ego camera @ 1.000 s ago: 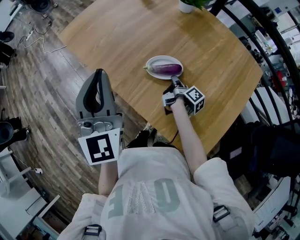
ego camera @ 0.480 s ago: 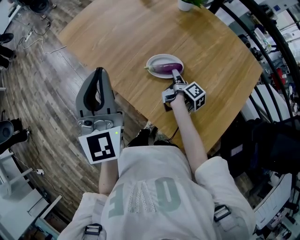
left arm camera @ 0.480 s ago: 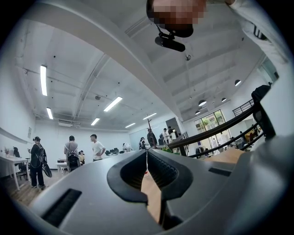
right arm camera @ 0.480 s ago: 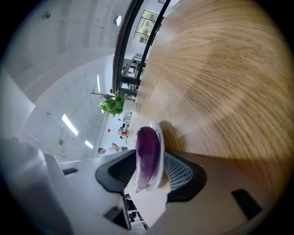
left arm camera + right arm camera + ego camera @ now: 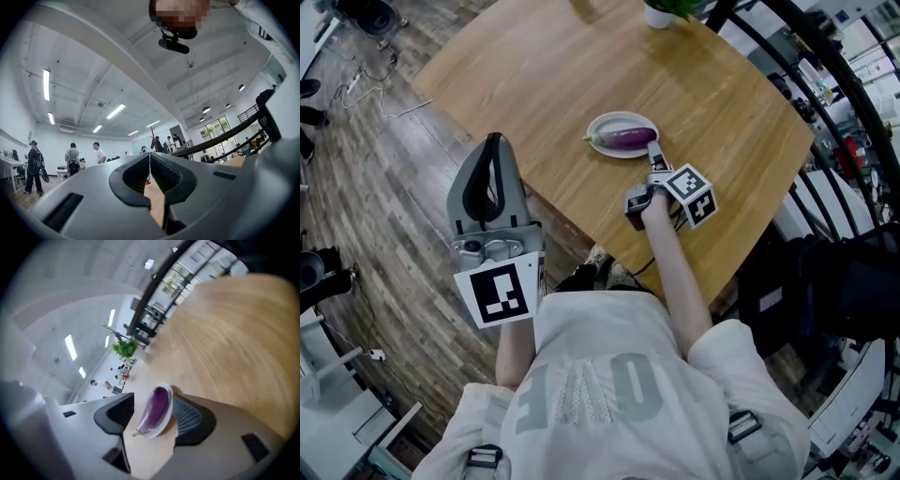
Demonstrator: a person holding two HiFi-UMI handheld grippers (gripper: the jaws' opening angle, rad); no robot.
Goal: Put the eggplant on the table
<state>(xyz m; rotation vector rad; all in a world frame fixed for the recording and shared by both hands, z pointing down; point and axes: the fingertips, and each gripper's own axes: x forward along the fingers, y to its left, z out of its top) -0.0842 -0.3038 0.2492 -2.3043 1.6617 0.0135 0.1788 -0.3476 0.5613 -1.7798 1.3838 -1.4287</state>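
A purple eggplant (image 5: 625, 139) lies on a small white plate (image 5: 607, 122) on the round wooden table (image 5: 581, 66). My right gripper (image 5: 653, 150) hovers just at the plate's near right side and points at it. Its jaws are opening, and its marker cube (image 5: 691, 194) sits behind them. In the right gripper view the eggplant (image 5: 157, 408) on the plate (image 5: 165, 423) shows in the gap of the right gripper (image 5: 152, 405), and neither pad touches it. My left gripper (image 5: 495, 143) is held off the table's near left edge, shut and empty. The left gripper (image 5: 150, 161) points across the room.
A potted green plant (image 5: 667, 9) stands at the table's far edge. A black curved railing (image 5: 825, 66) runs along the right side. Wooden floor (image 5: 366, 206) with cables lies to the left. Several people (image 5: 72, 157) stand far off in the room.
The right gripper's jaws have gone from shut to wide apart, and its cube has rolled and lifted slightly toward the plate. The left gripper has stayed put.
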